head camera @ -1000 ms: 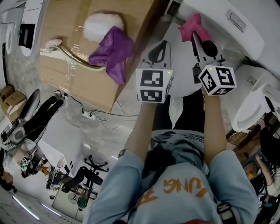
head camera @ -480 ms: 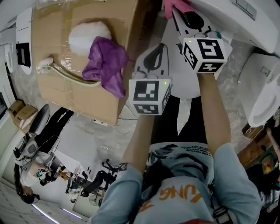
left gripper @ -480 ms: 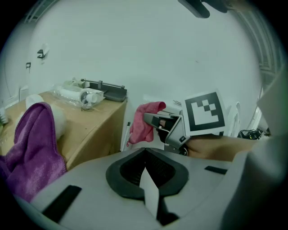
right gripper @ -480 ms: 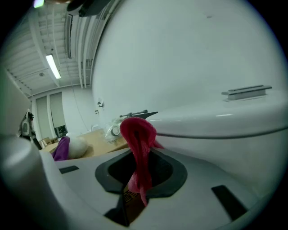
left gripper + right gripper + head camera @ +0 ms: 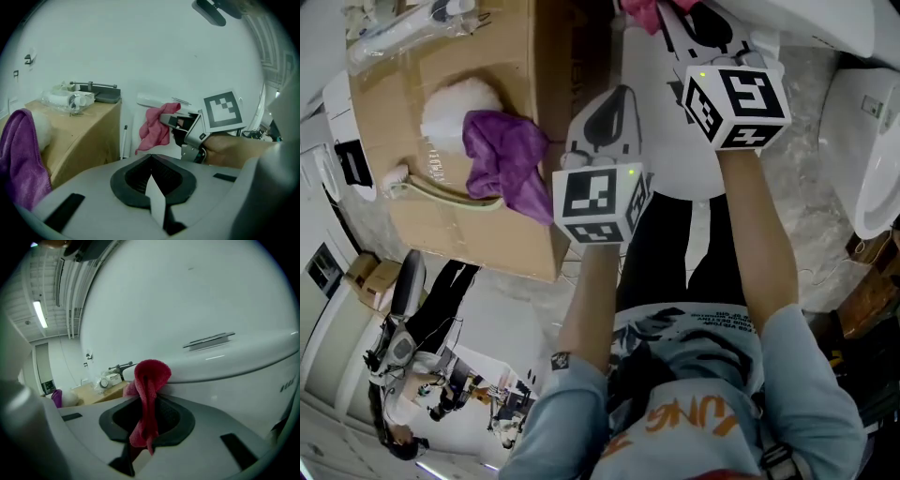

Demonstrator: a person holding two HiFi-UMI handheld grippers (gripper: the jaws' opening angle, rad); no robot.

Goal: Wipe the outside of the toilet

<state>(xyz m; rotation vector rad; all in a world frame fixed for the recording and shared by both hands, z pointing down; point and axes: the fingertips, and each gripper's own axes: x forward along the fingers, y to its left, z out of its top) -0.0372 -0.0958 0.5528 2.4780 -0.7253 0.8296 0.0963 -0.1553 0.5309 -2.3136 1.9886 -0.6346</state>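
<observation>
- Since a second ago, the right gripper has carried the red cloth up from the toilet's lid toward its tank, so both now sit at the top edge of the head view.
- On the toilet, the cloth's bunched end appears to press against the tank's front, just under the lip of the tank lid.
- The right gripper's fingers are clamped on the red cloth, whose loose tail hangs down between them.
- The left gripper hovers over the toilet's closed lid, on the box side of the right gripper, with its fingers together on nothing.
- The step in hand looks like wiping the tank's outer face.
- To do it well, keep the bunched end flat against the porcelain with steady pressure.
- Sweep in overlapping passes along the lip and down the front, and keep the hard fingers off the glaze.
- The idle left gripper is best kept clear of the sweep.
- Left of the toilet stands one cardboard box.
- On its top lie one purple cloth, one white fluffy pad and one pale-handled brush.
- Right of the toilet is one more white fixture, seemingly a second toilet.
- That makes two cloths and two grippers.
</observation>
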